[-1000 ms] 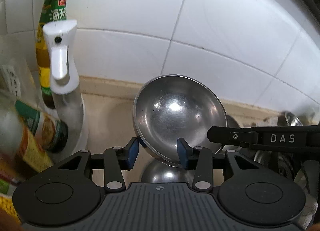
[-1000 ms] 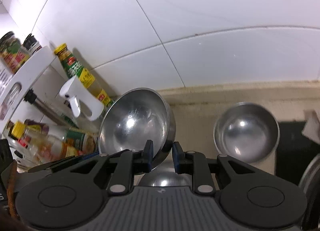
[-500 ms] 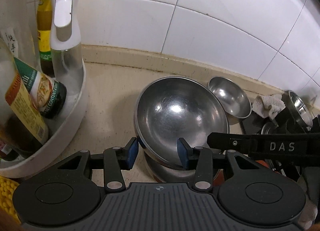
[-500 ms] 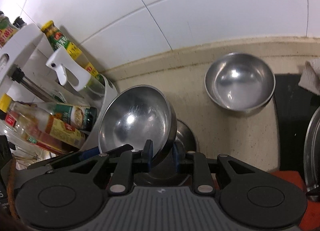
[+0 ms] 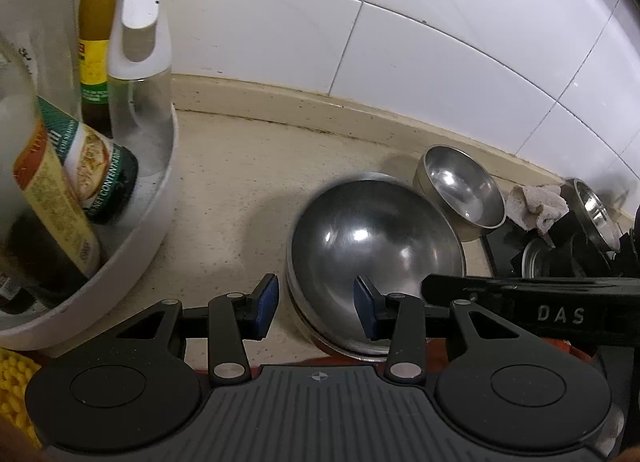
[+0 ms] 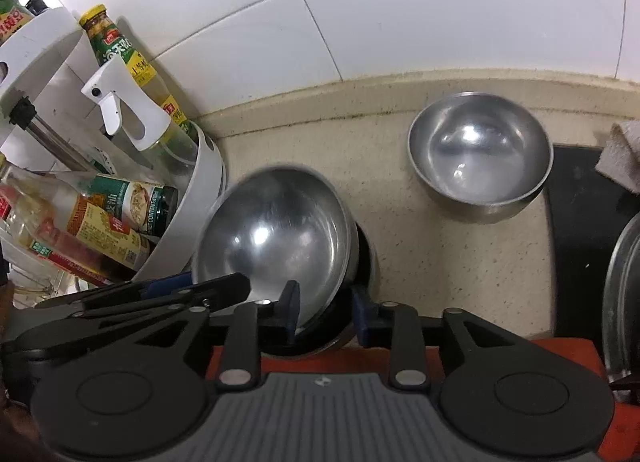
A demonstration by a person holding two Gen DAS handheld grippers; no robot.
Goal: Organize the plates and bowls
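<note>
A large steel bowl (image 5: 376,246) (image 6: 276,238) sits tilted in a second steel bowl (image 6: 366,258) on the beige counter. My left gripper (image 5: 316,308) is open, its blue pads astride the bowl's near rim without clamping it. My right gripper (image 6: 326,314) is open; its pads straddle the bowl's right rim with a gap. A smaller steel bowl (image 5: 460,190) (image 6: 480,158) stands alone by the back wall.
A white round caddy (image 5: 152,198) (image 6: 208,182) with sauce bottles and a spray bottle (image 5: 138,22) stands left. A crumpled rag (image 5: 536,202), a black stove and more steel ware (image 5: 592,210) lie right. A red edge (image 6: 560,350) runs under the grippers.
The large bowl has come down from in front of the wall tiles into the lower bowl. My right gripper's jaws have widened off its rim. Both cameras have tipped down toward the counter.
</note>
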